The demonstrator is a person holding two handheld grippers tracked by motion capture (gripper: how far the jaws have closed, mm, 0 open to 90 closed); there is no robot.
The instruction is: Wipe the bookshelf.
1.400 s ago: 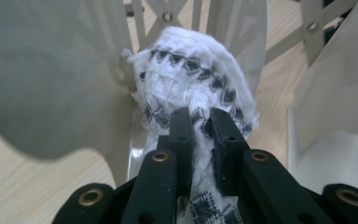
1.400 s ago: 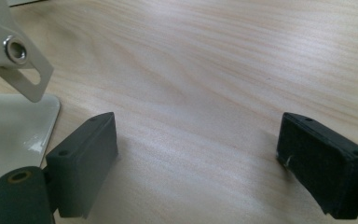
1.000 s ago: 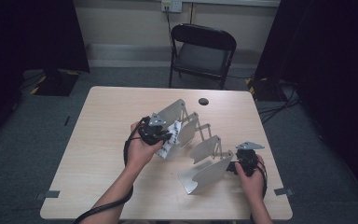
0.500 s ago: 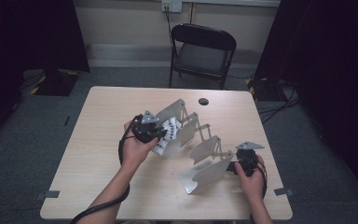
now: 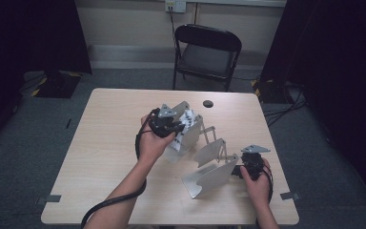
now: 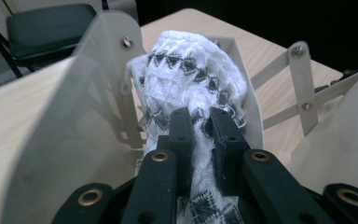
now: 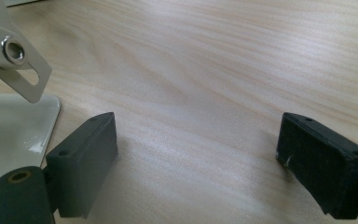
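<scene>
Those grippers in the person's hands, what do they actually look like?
Each is a black handheld tool. The left gripper has two blocky black jaws on arms with brass-coloured rivets. The right gripper has the same square black pads. A grey three-cornered plate sits on top of each, and a black cable trails back along the left forearm. The forearms are bare, no sleeves.

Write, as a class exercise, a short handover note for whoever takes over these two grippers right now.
Left gripper: shut on the white patterned cloth, held between the upright plates of the folding rack.
Right gripper: open over bare table, beside the rack's near plate, holding nothing.
Done: cloth gripped and in at the rack's far end.
Left: probably seat or pull the cloth through, then release; steady the rack with the right gripper if it shifts.
</scene>
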